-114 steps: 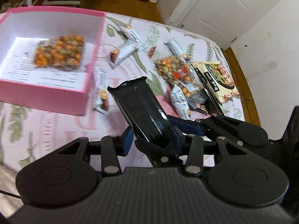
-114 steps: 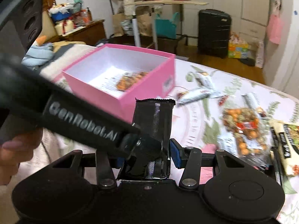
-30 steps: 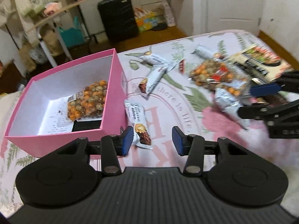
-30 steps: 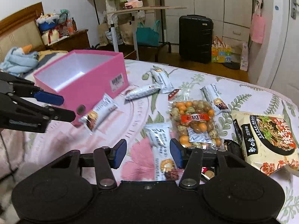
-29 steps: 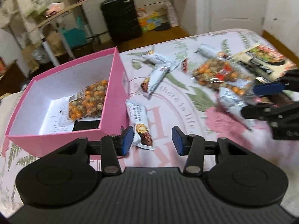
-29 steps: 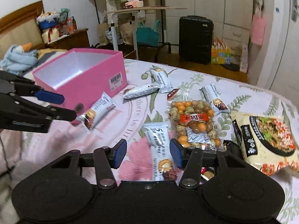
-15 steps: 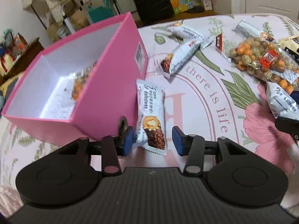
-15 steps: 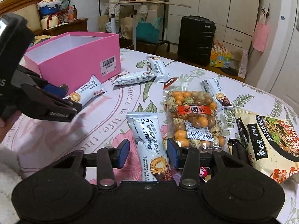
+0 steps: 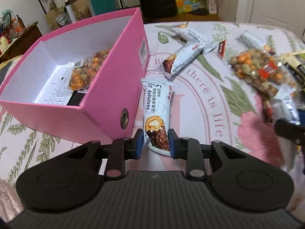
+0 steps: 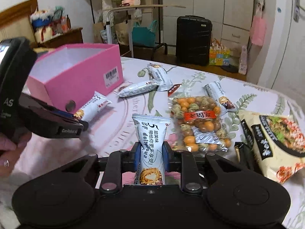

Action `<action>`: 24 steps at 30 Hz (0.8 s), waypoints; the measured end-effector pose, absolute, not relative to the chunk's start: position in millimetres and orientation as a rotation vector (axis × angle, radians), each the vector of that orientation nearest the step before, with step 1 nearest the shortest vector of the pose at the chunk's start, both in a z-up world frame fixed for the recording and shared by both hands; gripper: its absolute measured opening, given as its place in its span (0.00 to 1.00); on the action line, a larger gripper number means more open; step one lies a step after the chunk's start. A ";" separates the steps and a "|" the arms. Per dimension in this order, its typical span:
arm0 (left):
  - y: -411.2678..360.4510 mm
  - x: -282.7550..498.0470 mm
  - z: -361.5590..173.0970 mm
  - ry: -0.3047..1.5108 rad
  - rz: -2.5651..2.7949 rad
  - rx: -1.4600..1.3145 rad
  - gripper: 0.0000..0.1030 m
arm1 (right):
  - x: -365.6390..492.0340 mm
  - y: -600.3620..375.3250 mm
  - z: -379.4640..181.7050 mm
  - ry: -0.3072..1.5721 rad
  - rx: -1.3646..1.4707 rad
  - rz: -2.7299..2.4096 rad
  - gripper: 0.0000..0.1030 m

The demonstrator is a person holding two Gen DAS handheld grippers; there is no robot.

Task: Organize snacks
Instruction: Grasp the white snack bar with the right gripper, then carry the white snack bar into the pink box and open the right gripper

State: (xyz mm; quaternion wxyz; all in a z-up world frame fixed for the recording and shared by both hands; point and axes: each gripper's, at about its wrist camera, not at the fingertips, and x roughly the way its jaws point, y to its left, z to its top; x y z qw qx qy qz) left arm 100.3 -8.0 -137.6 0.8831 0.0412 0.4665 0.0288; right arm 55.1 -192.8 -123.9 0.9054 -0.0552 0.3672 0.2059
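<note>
**Surface.** The work surface is a floral cover (image 10: 118, 131) with a printed ring of lettering. Wood floor shows beyond its far edge.

**Tools.**
- The left tool (image 9: 155, 146) has just been closing. Its pads now pinch the near end of the left bar (image 9: 156, 106). This bar runs along the cover, just beside the pink box (image 9: 114, 95).
- The right tool (image 10: 151, 158) has also just been closing. It is clamped on the right bar (image 10: 151, 141), whose free end tilts up and away.

**Count, near to far.**
- White bars: five. Two are in the tools, two lie touching in mid-cover (image 10: 138, 88), and one lies beside the far corner of the nut bag (image 10: 219, 95).
- Nut bags: two. One is on the cover (image 10: 198, 124) and one is inside the box (image 9: 85, 70).
- Noodle packet: one (image 10: 272, 139), at the right edge.
- Small red sachet: one (image 10: 174, 89).
- Black wrapper: one, in the box's near corner (image 9: 76, 99).
- Box: one, open-topped, on the left.

**Edges and clearance.** A bare strip of cover runs between the box wall and the nut bag. The two middle bars close off its far end. The cover's far edge curves round to the right.

**Room beyond.** A black suitcase (image 10: 193, 40) stands on the floor. A small table (image 10: 144, 7) and white cupboards stand against the far wall.
</note>
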 end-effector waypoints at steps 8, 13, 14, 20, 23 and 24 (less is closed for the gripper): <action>-4.9 73.2 -117.1 0.994 -0.054 -0.002 0.25 | 62.3 -207.6 -117.3 0.901 0.122 0.448 0.26; 2.1 60.4 -114.3 1.053 -0.100 -0.078 0.25 | 62.6 -209.8 -116.4 0.955 0.201 0.462 0.26; 3.9 59.1 -113.2 1.066 -0.109 -0.091 0.25 | 62.3 -208.6 -116.3 0.968 0.204 0.461 0.27; 15.9 45.8 -100.6 1.136 -0.165 -0.153 0.25 | 59.2 -199.1 -113.0 1.063 0.195 0.489 0.27; 28.6 40.2 -92.7 1.188 -0.186 -0.182 0.25 | 55.0 -193.2 -104.8 1.083 0.188 0.517 0.27; 33.4 37.4 -88.4 1.189 -0.191 -0.186 0.25 | 53.1 -190.6 -100.9 1.085 0.181 0.529 0.27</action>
